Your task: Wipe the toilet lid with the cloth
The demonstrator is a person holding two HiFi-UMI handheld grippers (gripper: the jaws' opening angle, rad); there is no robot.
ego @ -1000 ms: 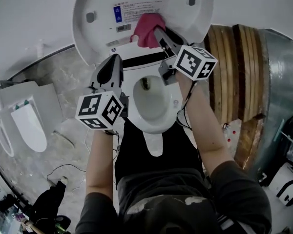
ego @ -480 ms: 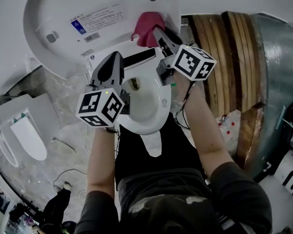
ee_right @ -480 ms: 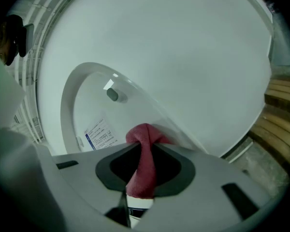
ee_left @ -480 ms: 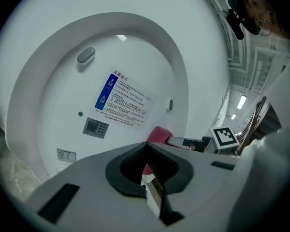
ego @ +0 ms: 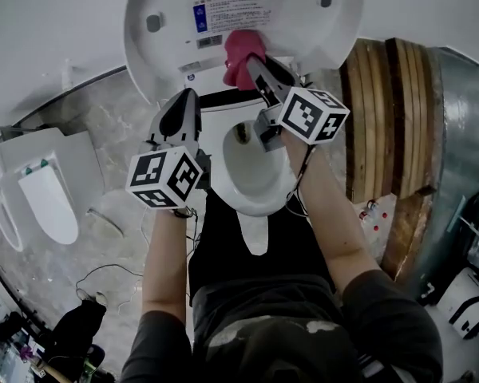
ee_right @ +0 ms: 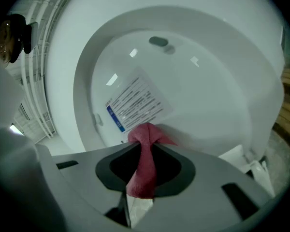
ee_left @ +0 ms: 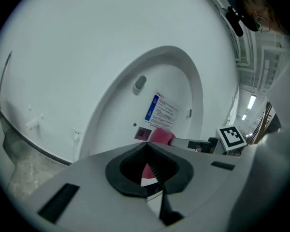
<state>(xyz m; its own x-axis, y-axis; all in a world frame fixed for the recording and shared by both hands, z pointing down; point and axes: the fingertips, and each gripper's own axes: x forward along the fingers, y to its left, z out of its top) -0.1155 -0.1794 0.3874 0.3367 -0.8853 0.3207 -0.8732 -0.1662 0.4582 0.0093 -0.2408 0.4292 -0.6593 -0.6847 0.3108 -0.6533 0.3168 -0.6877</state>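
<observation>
The white toilet lid (ego: 168,22) stands raised, its inner face with a printed label (ego: 227,10) toward me. A pink cloth (ego: 241,54) presses against the lid's lower middle, just under the label, with my right gripper (ego: 251,64) shut on it. In the right gripper view the cloth (ee_right: 144,151) bunches out between the jaws against the lid (ee_right: 198,95). My left gripper (ego: 188,96) hovers shut and empty to the left, over the bowl's (ego: 255,190) rim. The left gripper view shows the lid (ee_left: 135,110) and the cloth (ee_left: 160,136) beyond the shut jaws.
A second white toilet (ego: 44,206) stands at the left on the marble floor. Upright wooden planks (ego: 383,134) and a metal duct (ego: 459,150) close in on the right. Cables (ego: 104,274) lie on the floor at lower left.
The right gripper slid the cloth out toward the lid's right edge, then back to the middle under the label. The left gripper stayed shut beside the bowl.
</observation>
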